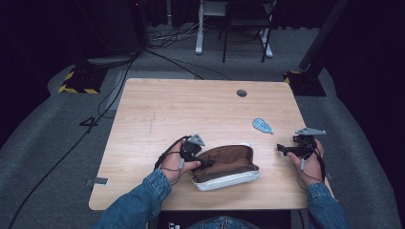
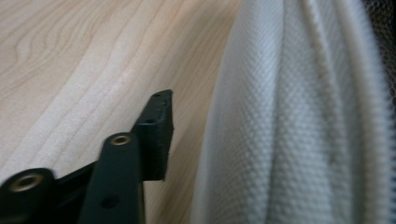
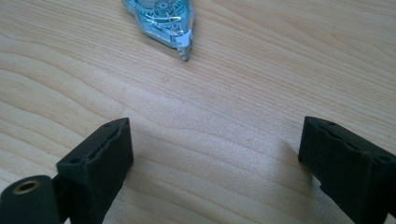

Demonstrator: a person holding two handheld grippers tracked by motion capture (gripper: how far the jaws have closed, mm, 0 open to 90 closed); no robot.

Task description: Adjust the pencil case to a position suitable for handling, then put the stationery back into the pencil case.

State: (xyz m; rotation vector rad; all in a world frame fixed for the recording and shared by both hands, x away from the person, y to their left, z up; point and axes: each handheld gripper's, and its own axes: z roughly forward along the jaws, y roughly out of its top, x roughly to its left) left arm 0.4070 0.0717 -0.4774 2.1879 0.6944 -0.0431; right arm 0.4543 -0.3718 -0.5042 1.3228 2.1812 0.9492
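A soft pouch (image 1: 227, 164), white outside and brown inside, lies open near the table's front edge. My left gripper (image 1: 203, 161) sits at its left end. In the left gripper view one black finger (image 2: 156, 135) stands on the wood a small gap away from the pouch's white wall (image 2: 299, 116), which hides the other finger. My right gripper (image 1: 282, 149) rests to the right of the pouch, jaws wide apart over bare wood (image 3: 226, 149), holding nothing. A blue correction-tape dispenser (image 1: 262, 125) lies beyond it, its tip (image 3: 163, 16) pointing toward the jaws.
The wooden table (image 1: 157, 109) has a round cable hole (image 1: 241, 93) at the back. On the floor behind are cables, a stand base with yellow-black stripes (image 1: 76, 82) and white desk legs (image 1: 199, 28).
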